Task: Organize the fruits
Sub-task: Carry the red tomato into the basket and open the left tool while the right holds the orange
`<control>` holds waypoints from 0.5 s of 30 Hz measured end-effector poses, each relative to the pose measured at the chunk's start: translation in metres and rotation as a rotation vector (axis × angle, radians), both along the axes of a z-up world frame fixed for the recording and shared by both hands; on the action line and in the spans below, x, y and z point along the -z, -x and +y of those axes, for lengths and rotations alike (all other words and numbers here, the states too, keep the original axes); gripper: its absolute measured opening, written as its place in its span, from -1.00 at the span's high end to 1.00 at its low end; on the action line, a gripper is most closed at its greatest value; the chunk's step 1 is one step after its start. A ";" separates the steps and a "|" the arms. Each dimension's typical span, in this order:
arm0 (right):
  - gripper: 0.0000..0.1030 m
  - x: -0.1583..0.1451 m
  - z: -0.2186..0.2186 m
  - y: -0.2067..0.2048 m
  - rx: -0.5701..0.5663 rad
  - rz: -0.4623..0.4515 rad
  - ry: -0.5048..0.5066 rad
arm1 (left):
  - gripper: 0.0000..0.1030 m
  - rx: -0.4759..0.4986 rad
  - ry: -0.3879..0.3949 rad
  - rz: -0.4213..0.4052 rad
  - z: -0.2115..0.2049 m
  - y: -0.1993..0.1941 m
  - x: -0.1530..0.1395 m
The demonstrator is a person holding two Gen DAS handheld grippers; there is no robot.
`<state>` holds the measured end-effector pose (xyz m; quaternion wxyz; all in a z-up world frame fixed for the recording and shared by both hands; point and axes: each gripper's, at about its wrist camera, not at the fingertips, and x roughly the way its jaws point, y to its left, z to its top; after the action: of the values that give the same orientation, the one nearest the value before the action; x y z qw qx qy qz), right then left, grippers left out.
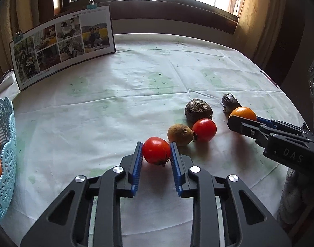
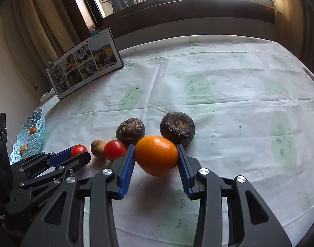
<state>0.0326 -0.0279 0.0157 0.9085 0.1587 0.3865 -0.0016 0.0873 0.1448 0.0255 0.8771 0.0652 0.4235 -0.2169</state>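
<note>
The left gripper (image 1: 156,151) clamps a red tomato (image 1: 156,150) between its blue pads, and the right gripper (image 2: 156,156) grips an orange (image 2: 156,155). Just beyond lie a brown fruit (image 1: 180,134), a second tomato (image 1: 204,129) and two dark wrinkled fruits (image 2: 130,131). A lacy blue basket (image 1: 6,144) holding oranges sits far left on the tablecloth (image 1: 115,107).

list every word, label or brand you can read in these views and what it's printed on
"MEET": heading on the photo collage board, above the middle photos; the finer print beside and below it is too small to read.
"DAS": on the body of the right gripper, left wrist view; any further letters are cut off.
"GenRobo": on the left gripper arm, right wrist view; the rest is hidden.
Small white print lower on that arm: blurred.
</note>
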 end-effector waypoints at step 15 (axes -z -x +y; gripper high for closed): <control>0.21 -0.007 0.002 0.006 -0.012 -0.048 -0.010 | 0.47 -0.191 -0.002 -0.154 0.042 0.017 -0.039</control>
<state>0.0267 -0.0255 0.0230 0.9168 0.1606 0.3655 0.0097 0.0701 0.1865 0.0646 0.9236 0.0421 0.3595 -0.1263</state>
